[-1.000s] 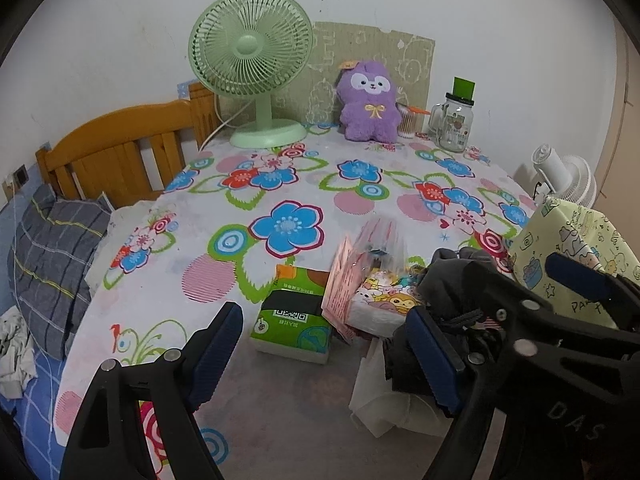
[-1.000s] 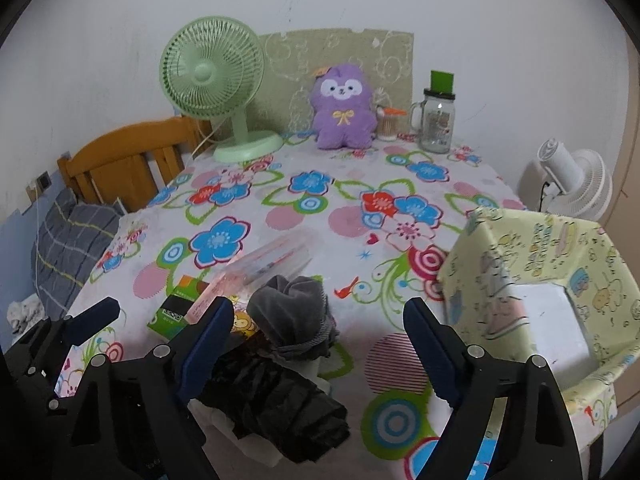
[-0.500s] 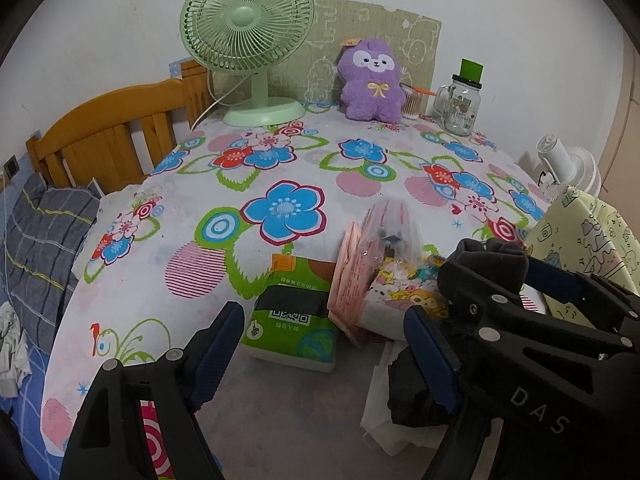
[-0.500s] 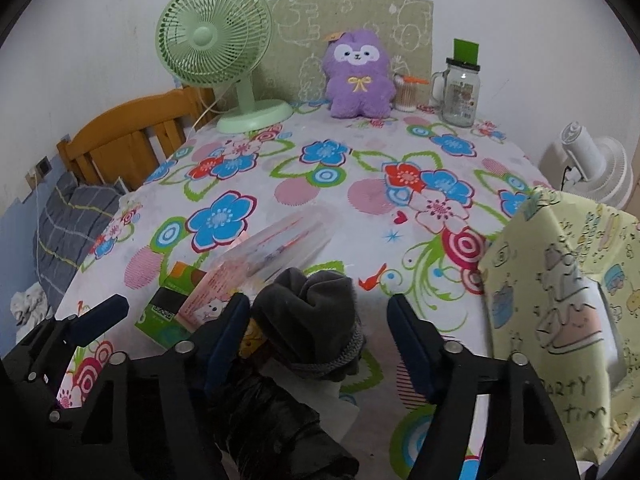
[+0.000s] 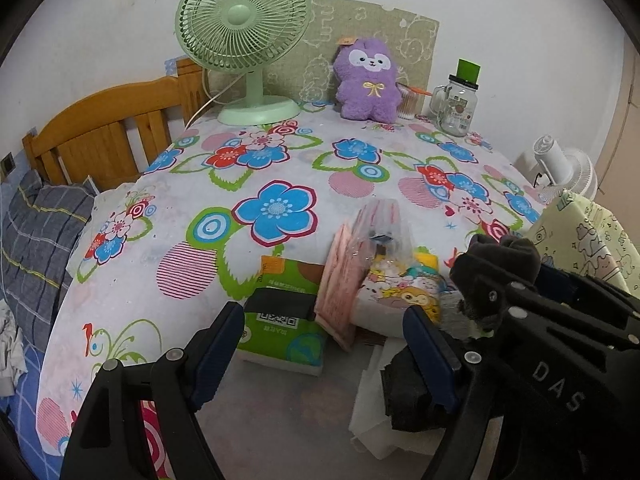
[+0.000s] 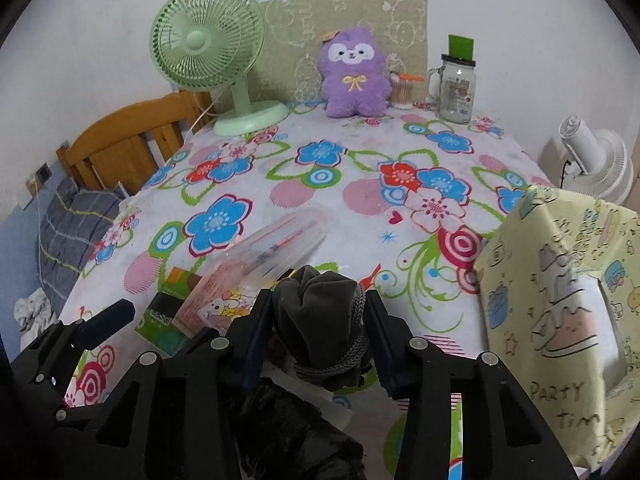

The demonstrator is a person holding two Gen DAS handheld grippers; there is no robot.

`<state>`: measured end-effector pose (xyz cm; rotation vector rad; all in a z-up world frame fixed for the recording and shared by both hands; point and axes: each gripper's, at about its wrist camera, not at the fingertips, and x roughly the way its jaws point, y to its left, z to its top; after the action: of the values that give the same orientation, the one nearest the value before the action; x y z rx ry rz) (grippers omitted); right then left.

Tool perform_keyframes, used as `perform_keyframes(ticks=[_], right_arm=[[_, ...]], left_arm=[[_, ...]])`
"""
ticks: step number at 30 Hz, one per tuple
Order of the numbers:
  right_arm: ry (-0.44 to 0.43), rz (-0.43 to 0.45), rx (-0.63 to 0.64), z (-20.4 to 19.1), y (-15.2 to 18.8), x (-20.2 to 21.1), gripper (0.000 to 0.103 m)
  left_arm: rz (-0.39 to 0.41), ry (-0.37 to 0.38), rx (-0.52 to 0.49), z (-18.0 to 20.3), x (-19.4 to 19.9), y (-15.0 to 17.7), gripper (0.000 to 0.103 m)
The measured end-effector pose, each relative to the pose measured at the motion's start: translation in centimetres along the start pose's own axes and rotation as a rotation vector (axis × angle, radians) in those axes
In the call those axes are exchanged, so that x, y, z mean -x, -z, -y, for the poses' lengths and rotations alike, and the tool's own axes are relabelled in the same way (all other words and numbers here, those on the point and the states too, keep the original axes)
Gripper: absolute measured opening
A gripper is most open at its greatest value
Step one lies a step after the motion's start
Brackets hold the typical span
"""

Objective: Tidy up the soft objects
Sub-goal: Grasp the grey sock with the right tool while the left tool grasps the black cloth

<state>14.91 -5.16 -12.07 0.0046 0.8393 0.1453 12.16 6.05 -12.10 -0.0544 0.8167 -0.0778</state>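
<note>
A dark grey rolled sock bundle [image 6: 320,320] stands on the flowered tablecloth [image 6: 360,200], on top of black cloth [image 6: 296,432]. My right gripper [image 6: 318,300] is closing around the bundle, and both pads touch its sides. In the left wrist view the same bundle [image 5: 500,260] pokes up behind the right gripper's black frame [image 5: 560,352]. My left gripper [image 5: 320,320] is open and holds nothing; it hovers over a green tissue pack [image 5: 280,328]. A pink packet in clear plastic [image 5: 360,264] leans on a cartoon-printed pack [image 5: 400,292].
A yellow printed paper box [image 6: 560,300] stands at the right edge. At the back are a purple plush [image 6: 352,76], a green fan [image 6: 208,44] and a glass jar [image 6: 456,88]. A wooden headboard [image 6: 128,144] and grey pillow [image 6: 72,232] lie left; a white fan [image 6: 592,160] sits right.
The right gripper's jaws came together from wide apart onto the grey sock bundle while it edged forward. The left gripper stayed open and nearly still.
</note>
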Motion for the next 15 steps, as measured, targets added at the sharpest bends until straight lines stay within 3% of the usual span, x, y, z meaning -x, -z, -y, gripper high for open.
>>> perform_keyframes(ticks=[15], right_arm=[[0.007,0.087,-0.036,2.2,0.6,4.6,0.048]], left_arm=[[0.031,0.042,-0.042,2.9,2.7,0.7,0.084]])
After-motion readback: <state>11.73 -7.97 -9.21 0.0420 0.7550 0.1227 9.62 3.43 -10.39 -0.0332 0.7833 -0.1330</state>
